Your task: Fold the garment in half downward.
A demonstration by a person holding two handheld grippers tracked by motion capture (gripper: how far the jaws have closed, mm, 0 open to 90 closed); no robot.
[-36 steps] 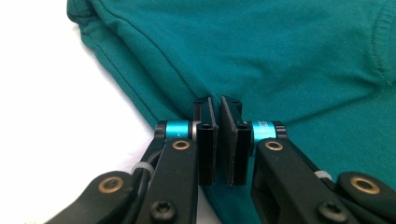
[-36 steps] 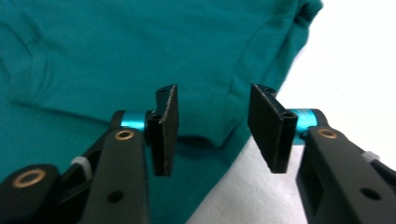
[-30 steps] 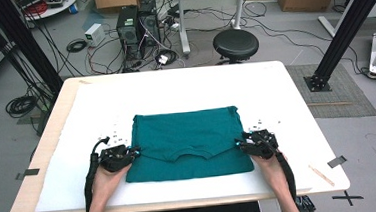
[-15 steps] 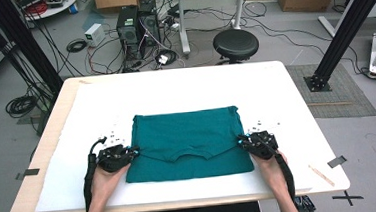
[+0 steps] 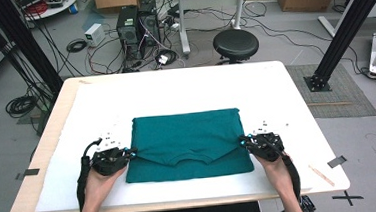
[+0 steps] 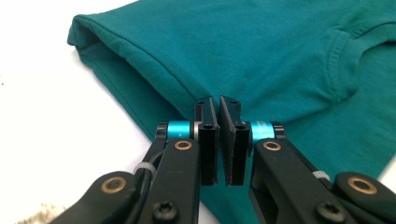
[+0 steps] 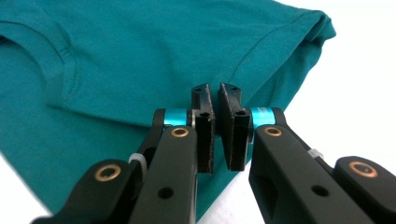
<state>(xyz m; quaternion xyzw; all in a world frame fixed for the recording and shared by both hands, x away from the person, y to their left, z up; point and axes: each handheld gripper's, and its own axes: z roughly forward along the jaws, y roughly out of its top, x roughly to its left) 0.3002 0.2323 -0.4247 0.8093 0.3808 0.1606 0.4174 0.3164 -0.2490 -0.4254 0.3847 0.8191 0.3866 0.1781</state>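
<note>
The left claw (image 5: pixel 130 153) is pressed together on the left edge of the folded teal cotton T-shirt (image 5: pixel 188 143), which lies flat mid-surface. The right claw (image 5: pixel 242 142), its jaws having just been closing, pinches the right edge. One fold looks done; lifting for another seems next. The white-covered wooden surface (image 5: pixel 175 89) stands among floor cables (image 5: pixel 20 105) and a black stool (image 5: pixel 236 43).

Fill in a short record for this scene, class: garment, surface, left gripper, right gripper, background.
garment: teal T-shirt, folded, lying flat, collar facing the person
surface: white sheet on a wooden table
left gripper: shut on the shirt's left folded edge
right gripper: jaws just closed, pinching the right folded edge
background: black stool, computer tower, floor cables
</note>
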